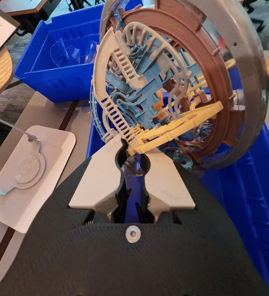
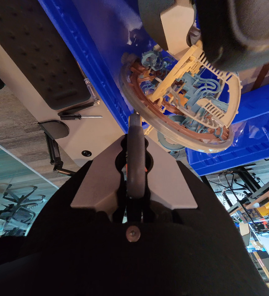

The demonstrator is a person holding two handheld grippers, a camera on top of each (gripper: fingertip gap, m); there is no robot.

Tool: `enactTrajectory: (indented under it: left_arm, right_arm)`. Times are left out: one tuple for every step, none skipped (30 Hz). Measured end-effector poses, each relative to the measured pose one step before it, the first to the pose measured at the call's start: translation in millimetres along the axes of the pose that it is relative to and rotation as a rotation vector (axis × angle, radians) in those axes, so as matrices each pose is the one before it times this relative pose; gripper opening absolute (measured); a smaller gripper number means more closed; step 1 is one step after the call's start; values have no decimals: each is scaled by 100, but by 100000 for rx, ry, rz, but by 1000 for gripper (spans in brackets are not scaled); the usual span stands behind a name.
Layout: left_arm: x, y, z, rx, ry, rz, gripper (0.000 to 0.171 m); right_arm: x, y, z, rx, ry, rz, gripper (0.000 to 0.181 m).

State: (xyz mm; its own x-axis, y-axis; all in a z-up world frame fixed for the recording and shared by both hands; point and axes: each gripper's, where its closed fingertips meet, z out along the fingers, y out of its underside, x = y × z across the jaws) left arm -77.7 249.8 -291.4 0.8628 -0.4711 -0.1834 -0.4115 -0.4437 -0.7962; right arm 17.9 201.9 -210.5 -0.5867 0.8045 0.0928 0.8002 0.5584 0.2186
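The left hand-held gripper point(image 1: 134, 148) is clamped on the yellow track piece at the lower edge of a maze puzzle point(image 1: 170, 89), its grey fingers point(image 1: 105, 168) pressed in from both sides. The puzzle fills the upper right of the left wrist view: a tilted brown ring with a grey rim, carrying cream ladders, blue rails and yellow tracks, held above a blue bin point(image 1: 243, 200). Behind it, in the upper left of that view, sits a second blue bin point(image 1: 39, 64) with a clear plastic piece point(image 1: 69, 52) inside. At lower left, a white card point(image 1: 34, 168) with a metal bracket lies on the grey desk point(image 1: 39, 112).

The right hand-held gripper point(image 2: 135, 144) is closed on a dark tool with yellow trim point(image 2: 135, 160), which points up the frame; its tip reaches the clear rim of the maze puzzle point(image 2: 178, 104). The left hand-held gripper point(image 2: 186, 44) shows at the top of the right wrist view, gripping the puzzle's cream edge. Left of centre, a black screwdriver point(image 2: 79, 117) lies on the desk point(image 2: 90, 136) beside a dark perforated pad point(image 2: 34, 51).
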Motion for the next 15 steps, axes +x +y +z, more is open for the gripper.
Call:
enactTrajectory:
  left_arm:
    - [-69,45,-29,741,124,-513,9]
    - [41,24,41,-290,-944,1914,9]
    - [-14,14,38,-380,5,-199,9]
    - [-103,101,13,-178,730,-1138,9]
    - [-100,90,6,-396,-303,229,8]
    - [39,25,20,-307,239,-77,8]
    - [15,55,17,-200,150,130,9]
    - [43,-3,14,519,835,-682,10]
    - [-33,-95,-27,179,295,-699,10]
    - [-148,-131,-33,-615,-1507,2567,10]
    - [-70,-174,45,-701,-408,1455,11]
    - [53,-239,109,-549,603,1089,11]
    - [70,-268,88,-1068,1171,397,13]
    - [-43,-105,-9,-1617,1242,989,13]
    - [-47,-66,-135,-1331,1345,975,13]
  right_arm:
    - [88,-7,-3,-99,803,185,13]
    - [-52,0,95,-751,-181,-12,14]
    - [-81,-149,42,-1157,352,-862,14]
    - [-3,-247,-18,-1339,1103,-700,13]
    - [12,-176,18,-1687,1208,-695,14]
    - [-129,-183,90,-1128,664,-1054,14]
    - [-164,-171,199,3,717,-1120,13]
    - [-57,36,147,1335,831,170,13]
    - [68,234,99,2697,-124,2308,13]
    - [124,323,127,3536,-892,3070,14]
    - [95,379,173,3913,-744,2829,13]
    - [63,476,143,3735,-764,3229,13]
    - [56,481,32,3606,-835,3436,13]
    - [13,362,-46,3682,-1193,3097,13]
    - [0,209,-91,3677,-1603,2654,13]
